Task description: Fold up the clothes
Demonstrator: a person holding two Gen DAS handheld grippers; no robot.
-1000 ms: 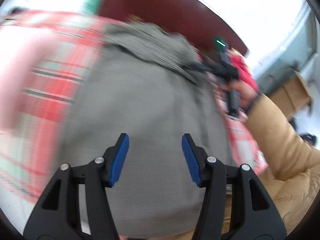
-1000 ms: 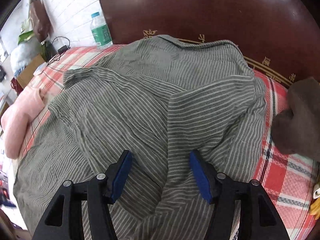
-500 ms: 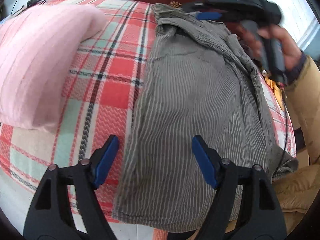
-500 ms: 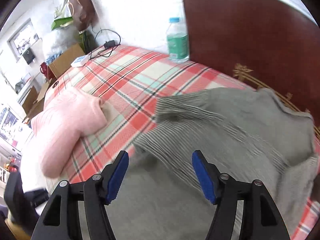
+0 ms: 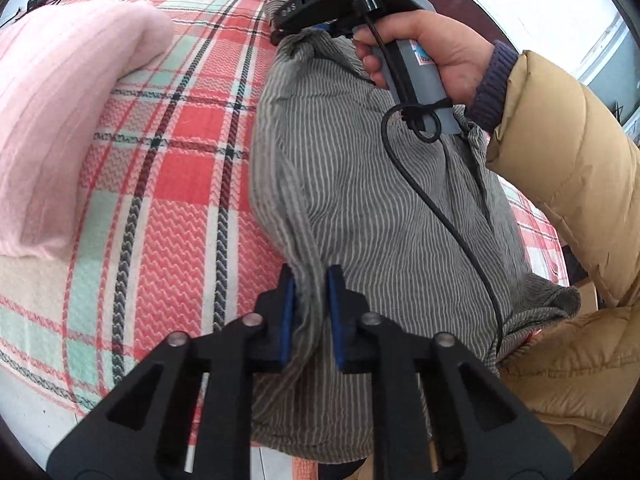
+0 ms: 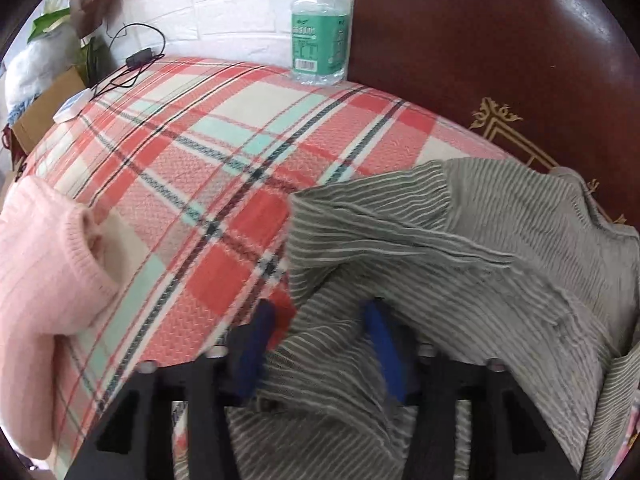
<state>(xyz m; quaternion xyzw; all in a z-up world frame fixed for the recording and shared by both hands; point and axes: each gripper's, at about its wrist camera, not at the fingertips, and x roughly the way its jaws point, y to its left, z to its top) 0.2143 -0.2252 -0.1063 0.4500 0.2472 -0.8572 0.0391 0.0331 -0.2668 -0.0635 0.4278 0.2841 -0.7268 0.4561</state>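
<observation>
A grey striped shirt (image 5: pixel 360 200) lies lengthwise on the plaid bedcover (image 5: pixel 160 208). My left gripper (image 5: pixel 311 312) is at the shirt's near left edge. Its jaws are closing, and the blue pads pinch a bunched fold of the cloth. At the far end, a hand (image 5: pixel 440 48) holds my right gripper (image 5: pixel 292 34) down on the shirt's top corner. In the right wrist view the right gripper (image 6: pixel 320 344) is blurred and closing, with a ridge of the shirt (image 6: pixel 480 272) gathered between its pads.
A pink knitted sweater (image 5: pixel 52 120) lies on the bedcover left of the shirt. A water bottle (image 6: pixel 318 28) stands against the dark wooden headboard (image 6: pixel 480 40). A cable (image 6: pixel 136 60) and a cardboard box (image 6: pixel 44 108) sit at the far left. A tan jacket sleeve (image 5: pixel 560 168) crosses the right side.
Both grippers were wide open and have closed onto the shirt. The right gripper swept left to the shirt's top corner. The left one sank to the near left edge.
</observation>
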